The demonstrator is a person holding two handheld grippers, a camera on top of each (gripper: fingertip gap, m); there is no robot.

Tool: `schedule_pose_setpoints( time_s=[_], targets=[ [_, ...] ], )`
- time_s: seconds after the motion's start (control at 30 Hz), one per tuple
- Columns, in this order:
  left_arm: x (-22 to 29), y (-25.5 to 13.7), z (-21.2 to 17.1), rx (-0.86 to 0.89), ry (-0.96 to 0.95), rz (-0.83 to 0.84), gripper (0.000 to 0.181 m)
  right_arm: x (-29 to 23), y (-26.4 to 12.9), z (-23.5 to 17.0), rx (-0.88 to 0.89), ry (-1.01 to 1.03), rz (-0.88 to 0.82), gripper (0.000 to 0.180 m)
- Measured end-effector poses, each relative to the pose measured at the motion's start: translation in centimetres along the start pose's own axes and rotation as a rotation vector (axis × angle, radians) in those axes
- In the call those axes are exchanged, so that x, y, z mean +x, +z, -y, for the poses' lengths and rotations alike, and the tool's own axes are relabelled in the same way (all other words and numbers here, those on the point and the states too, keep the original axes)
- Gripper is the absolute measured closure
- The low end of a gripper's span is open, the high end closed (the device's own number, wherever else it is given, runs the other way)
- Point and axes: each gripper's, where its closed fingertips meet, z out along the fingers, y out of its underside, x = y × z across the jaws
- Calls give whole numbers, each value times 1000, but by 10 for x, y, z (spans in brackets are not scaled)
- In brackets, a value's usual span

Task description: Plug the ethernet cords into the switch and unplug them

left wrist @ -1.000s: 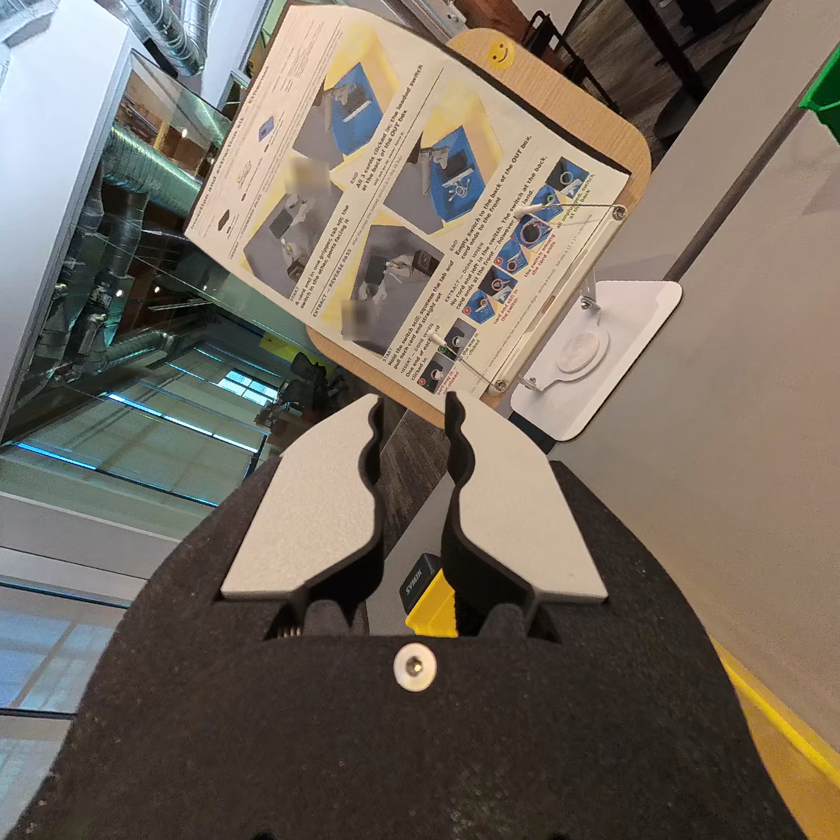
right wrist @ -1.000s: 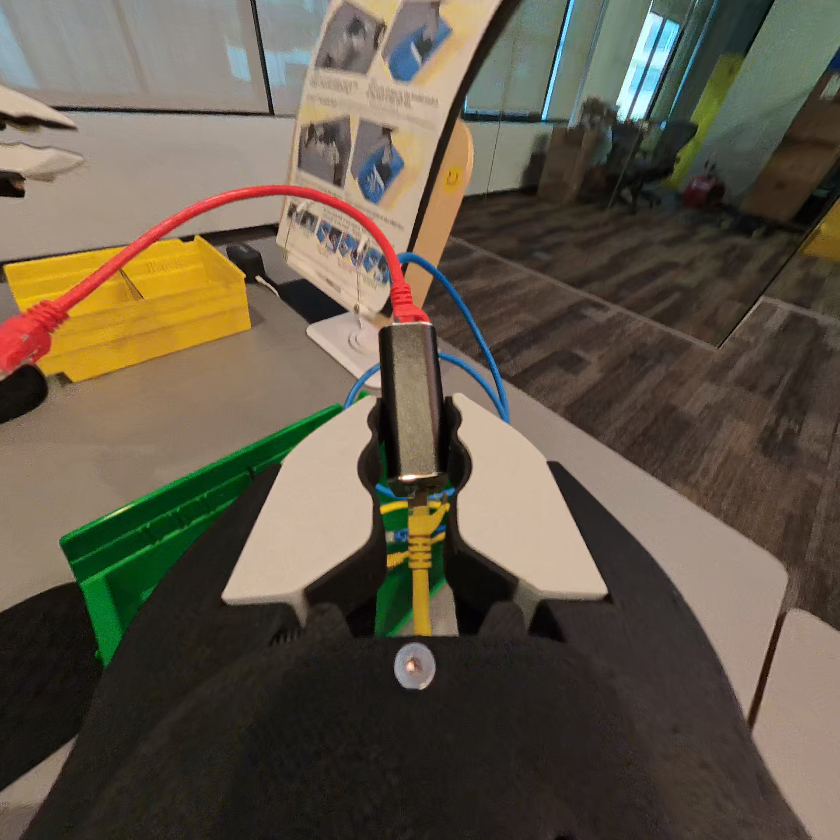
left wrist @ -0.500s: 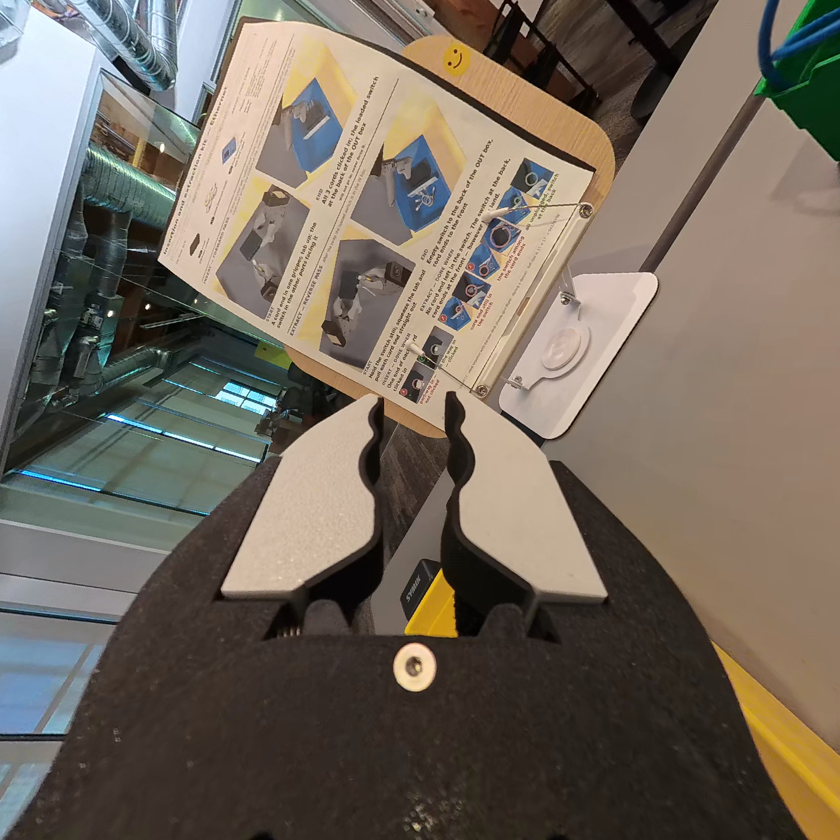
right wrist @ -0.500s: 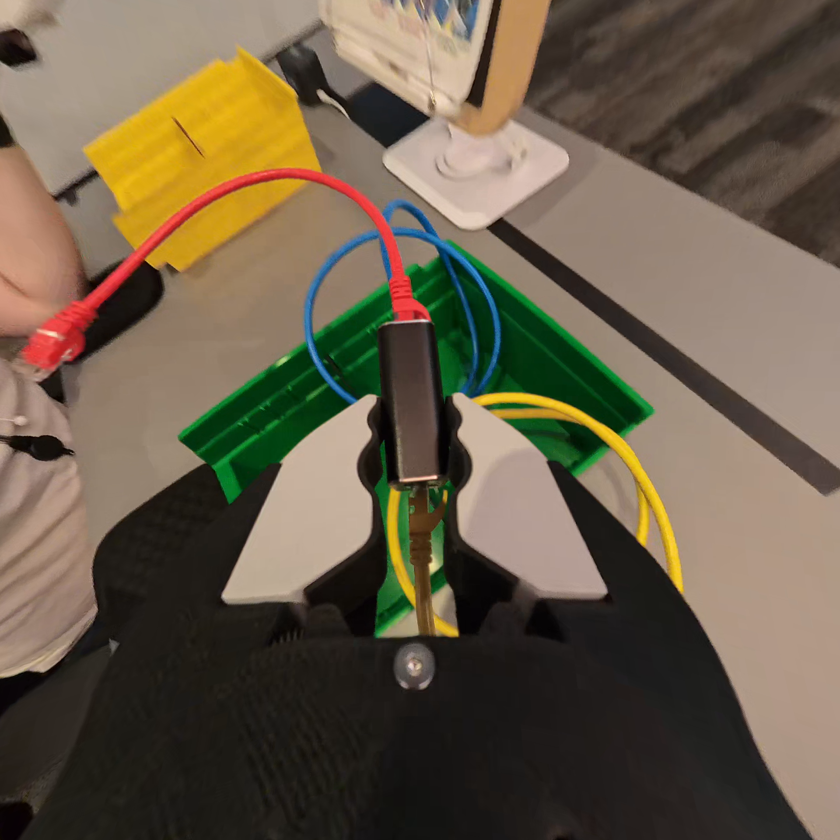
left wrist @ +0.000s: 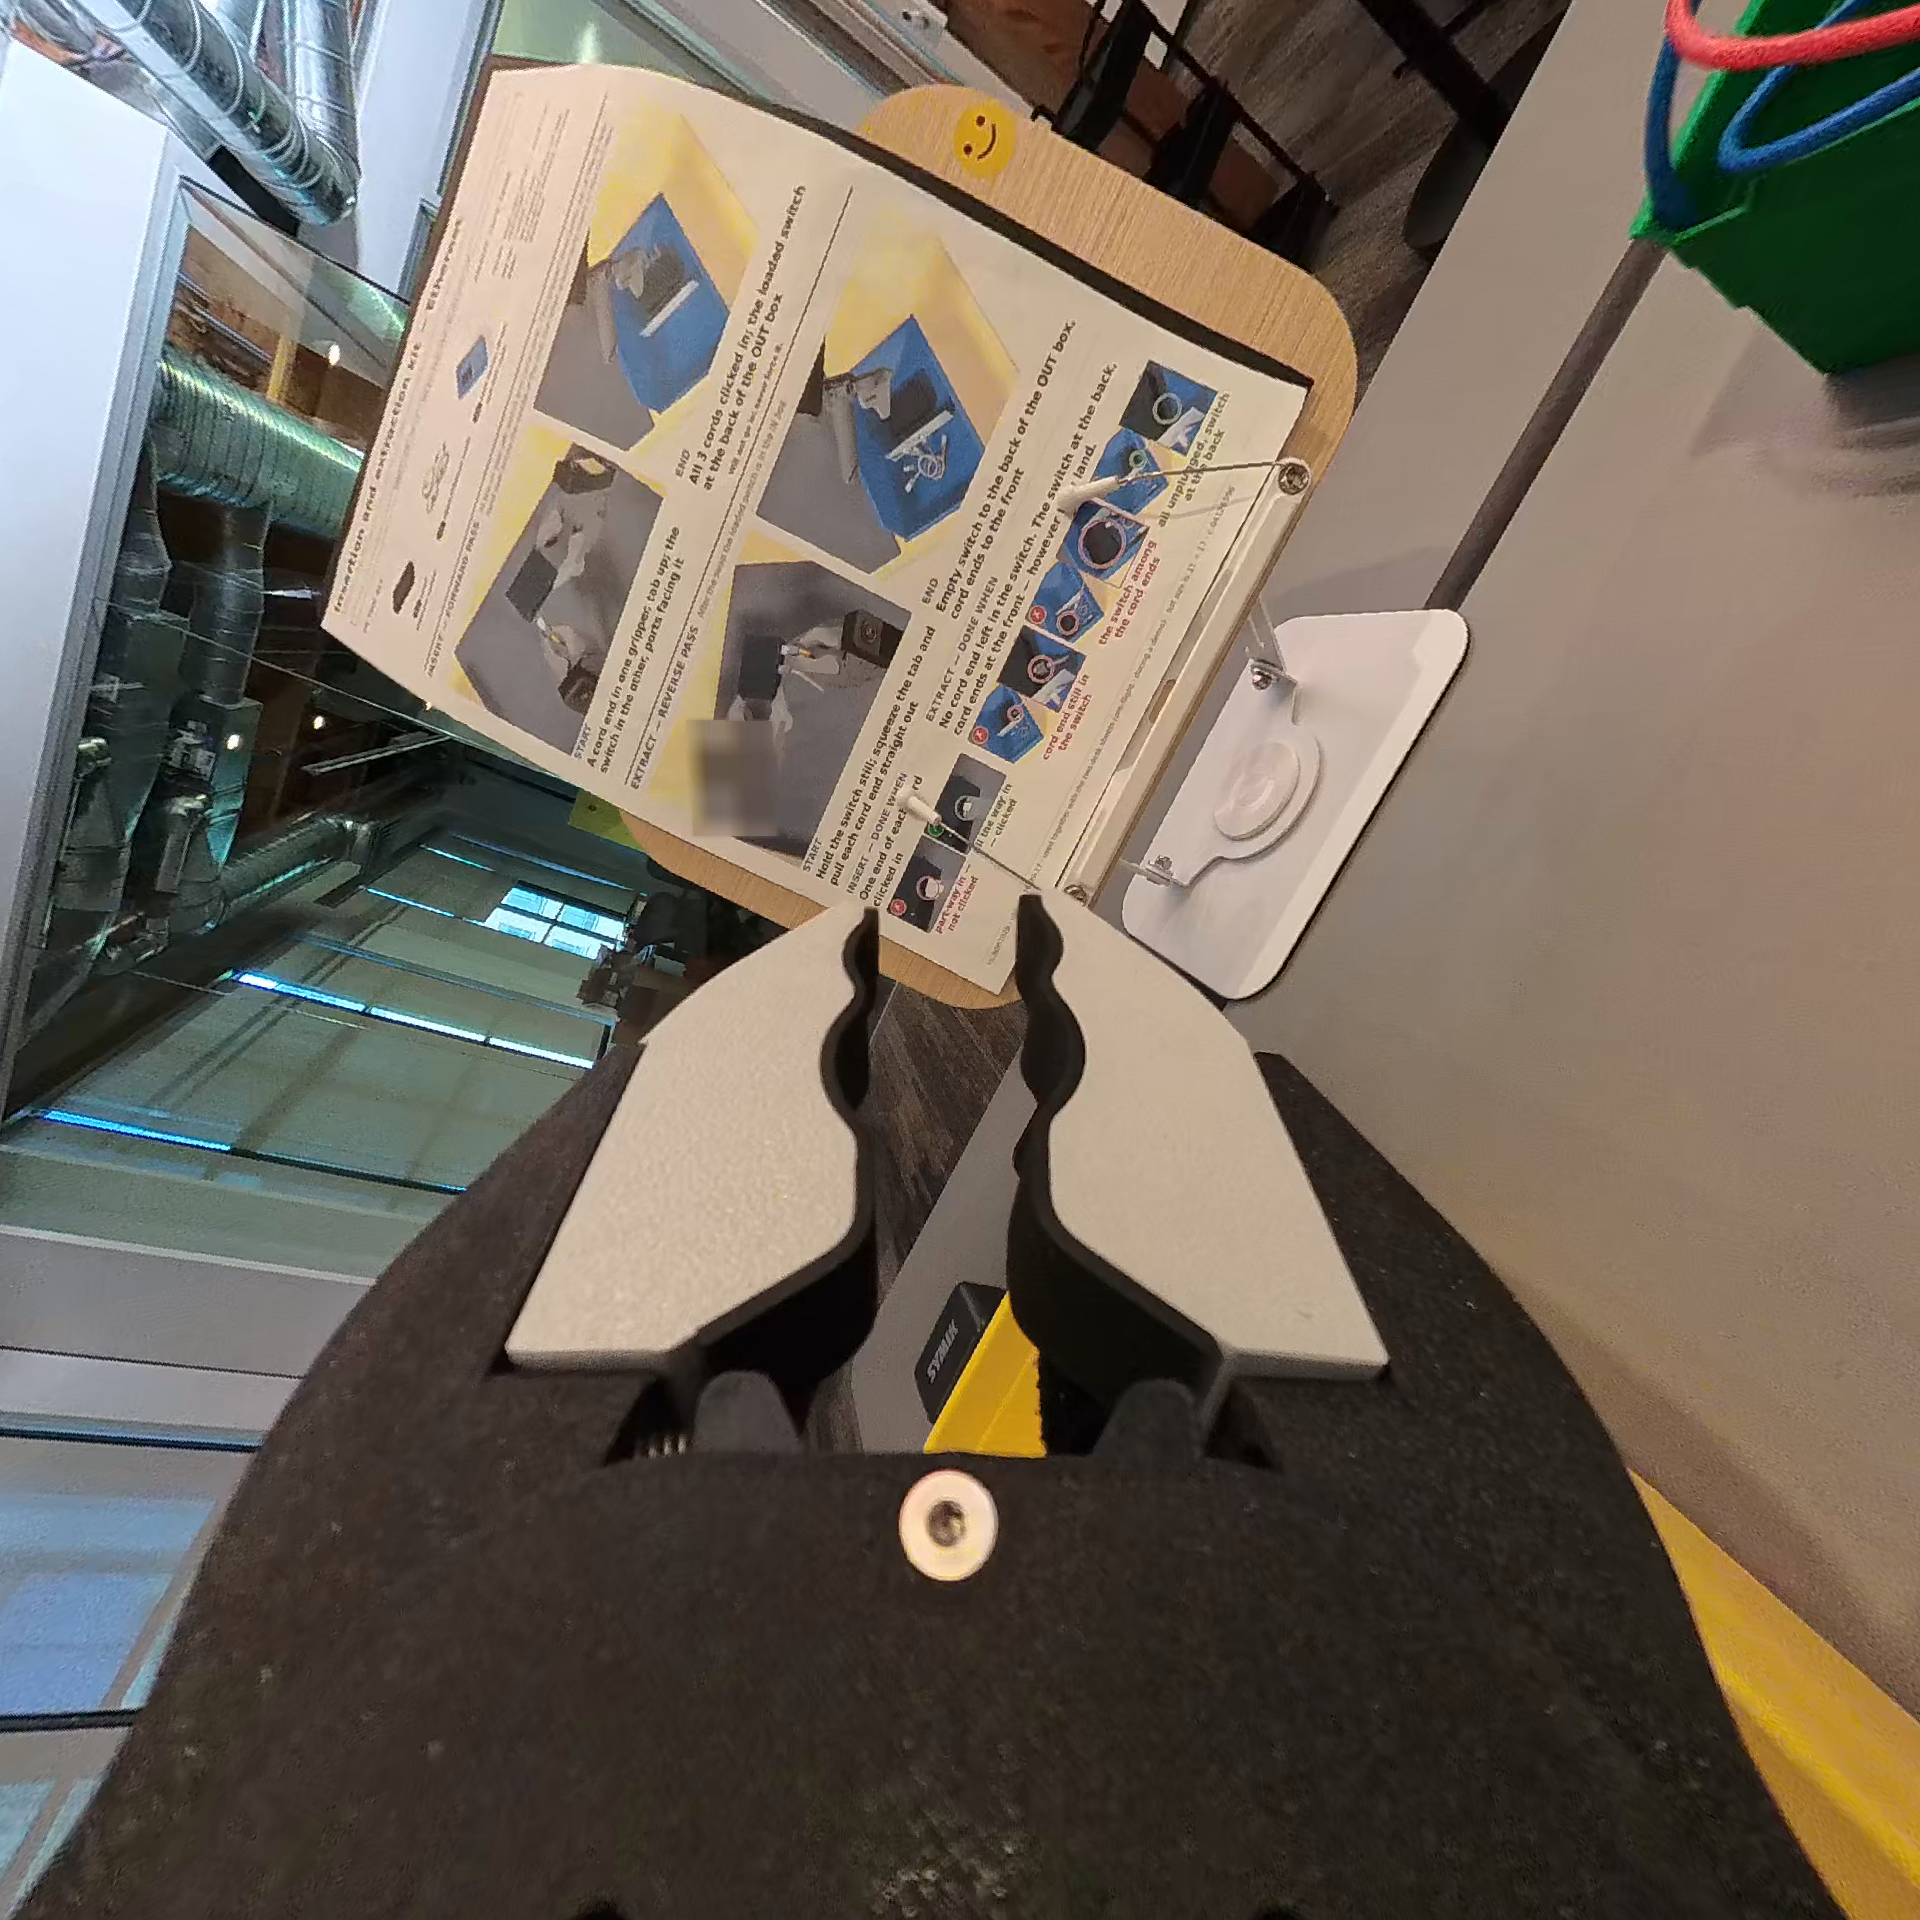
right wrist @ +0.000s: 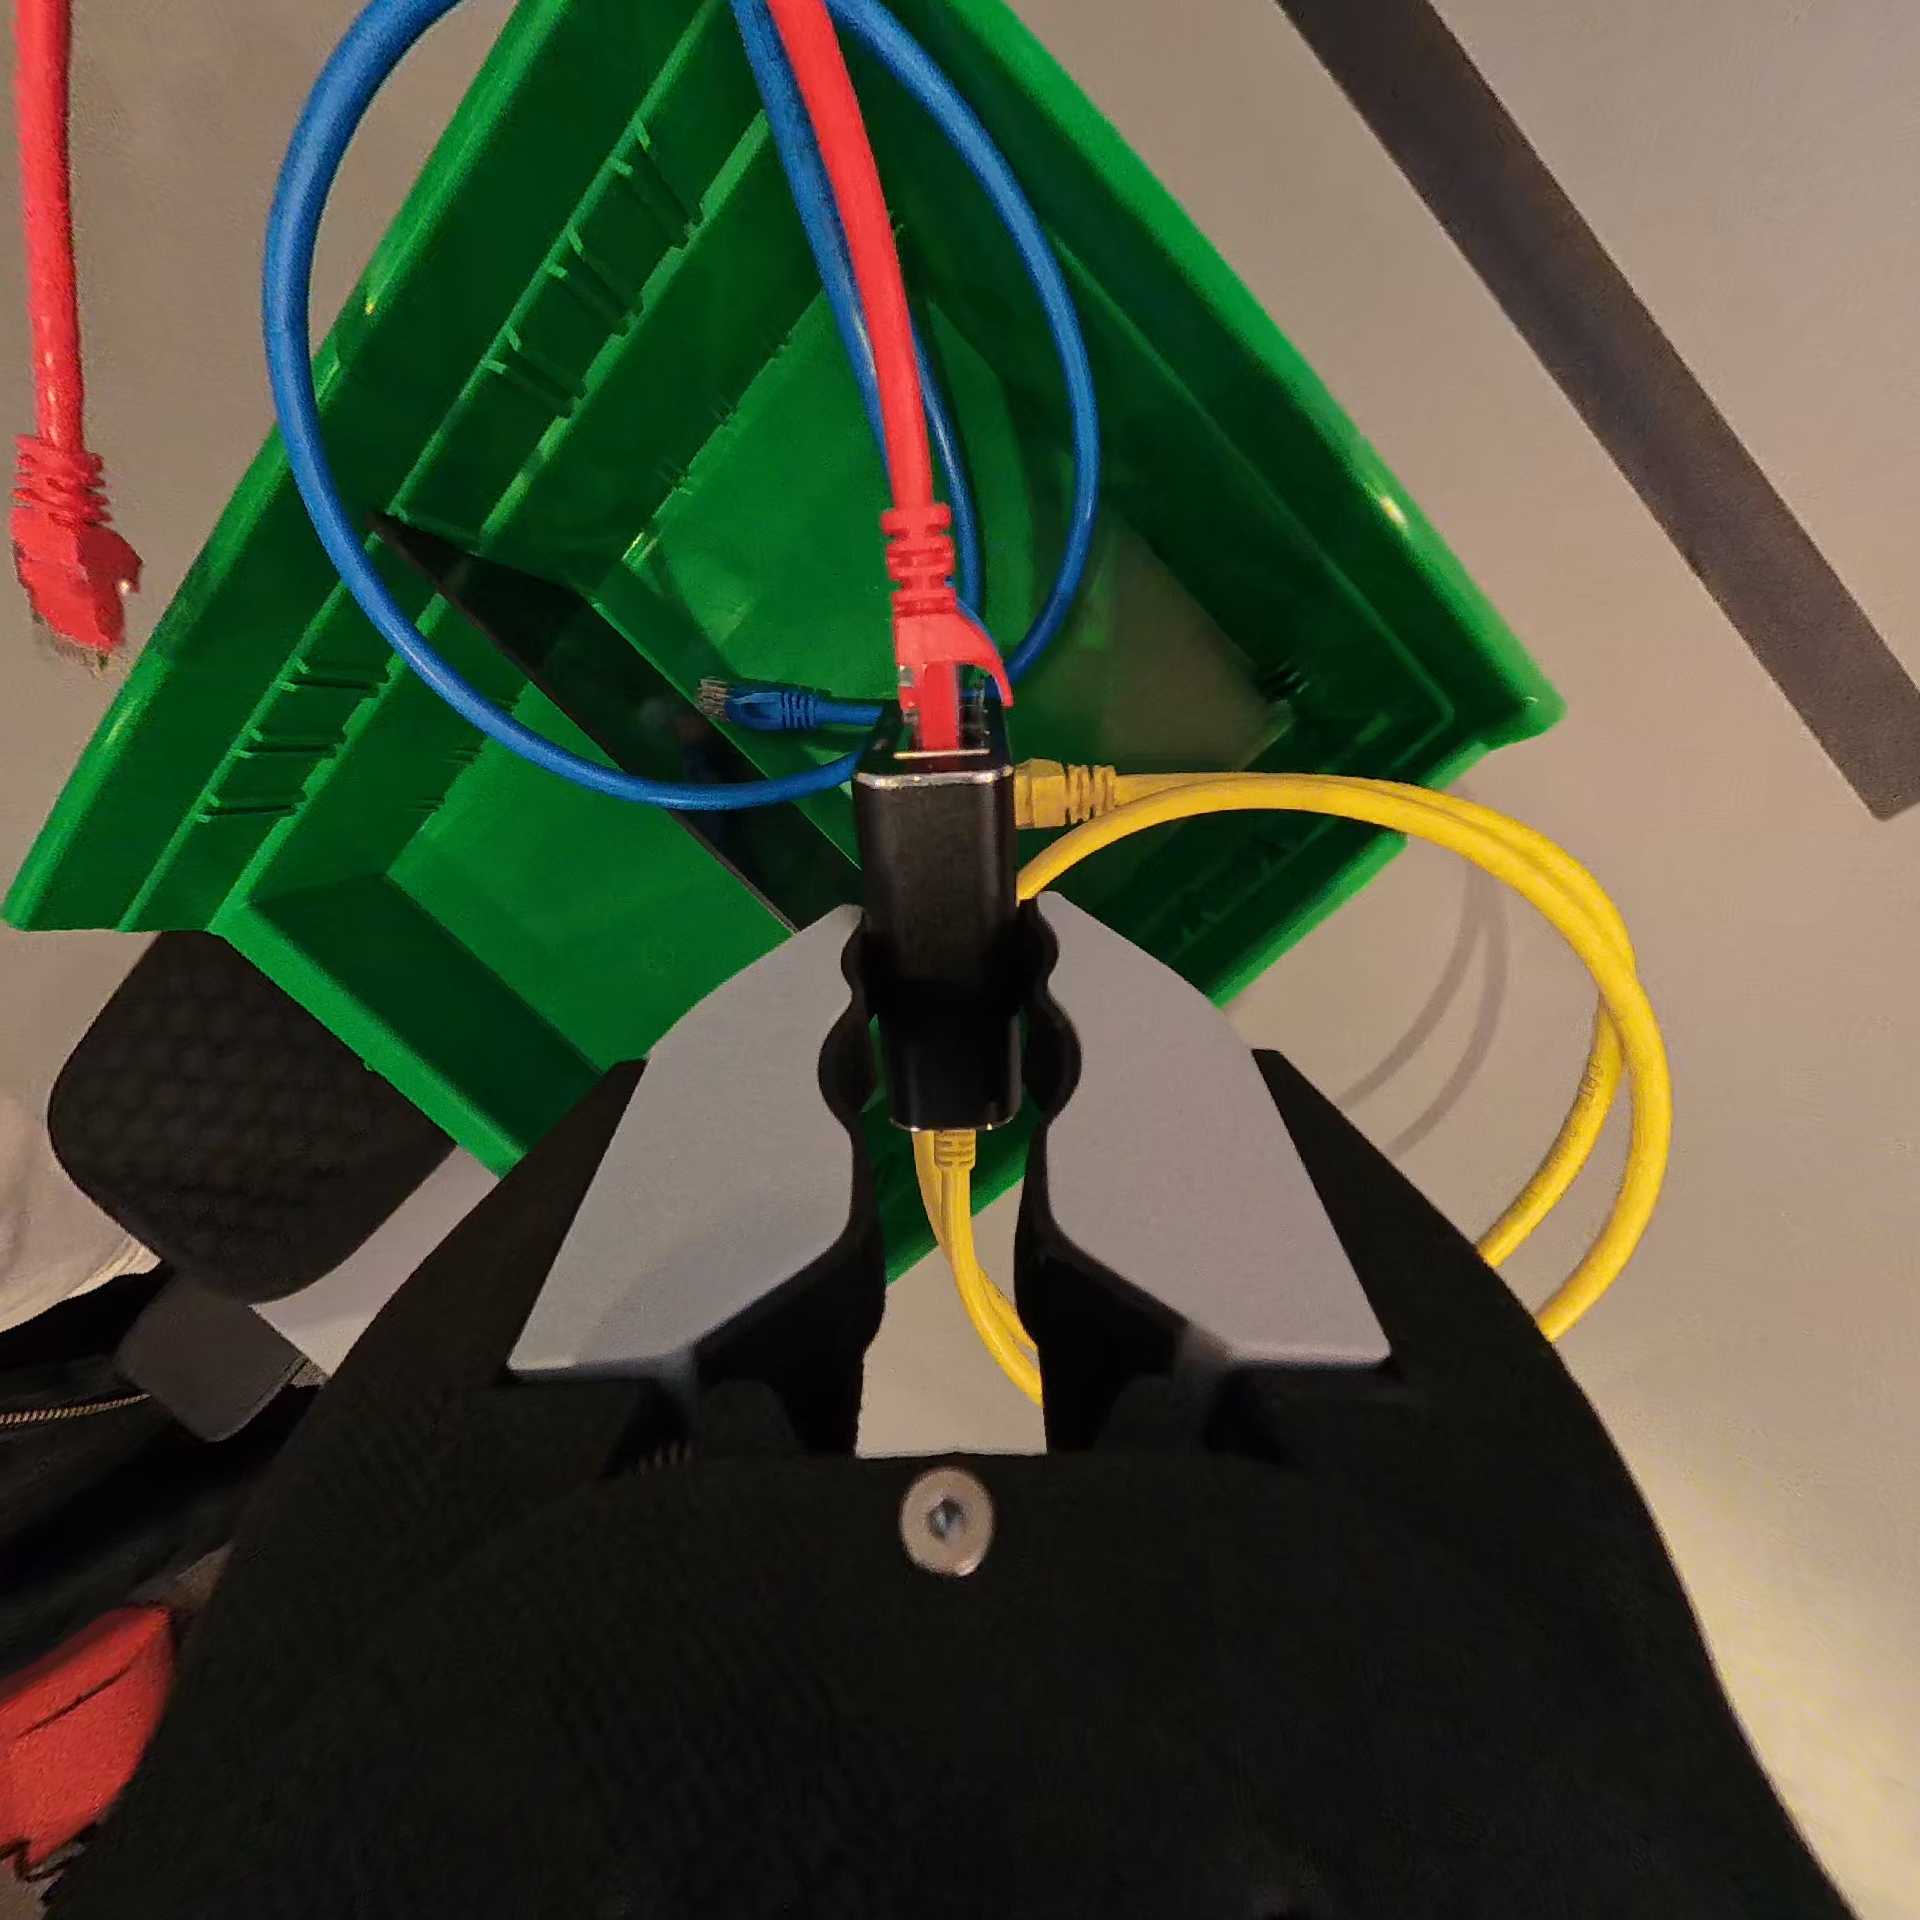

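In the right wrist view my right gripper (right wrist: 945, 920) is shut on the small black switch (right wrist: 940, 935) and holds it above the green bin (right wrist: 499, 883). A red cord (right wrist: 914, 582) is plugged into the switch's far end; its other plug (right wrist: 62, 551) hangs free at the left. A blue cord (right wrist: 312, 416) loops to the far end, with one blue plug (right wrist: 764, 707) loose beside it. A yellow cord (right wrist: 1621, 1039) enters the near end; its other plug (right wrist: 1060, 790) sits by the switch's right side. My left gripper (left wrist: 945, 935) is open and empty.
In the left wrist view an instruction sheet on a wooden board (left wrist: 831, 520) stands on a white base (left wrist: 1299, 790) on the grey table. The green bin (left wrist: 1818, 208) with cords shows at the top right. A yellow bin (left wrist: 1766, 1704) lies at the lower right. One gripper's finger ends stand about 45 centimeters off the other's.
My right gripper has tipped downward with the switch and now looks straight down into the green bin. The left gripper has turned slightly, bringing the bin and cords into view.
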Motion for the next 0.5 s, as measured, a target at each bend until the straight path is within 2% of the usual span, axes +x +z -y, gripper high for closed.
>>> schedule_pose_setpoints(
  time_s=[0.27, 0.5],
  targets=[
    [7, 0, 9, 16, 12, -20, 159, 3, 18, -2, -154, -21, -91, 153],
    [7, -3, 12, 29, 13, -17, 158, 10, 32, -7, -252, 44, -143, 153]
  ],
)
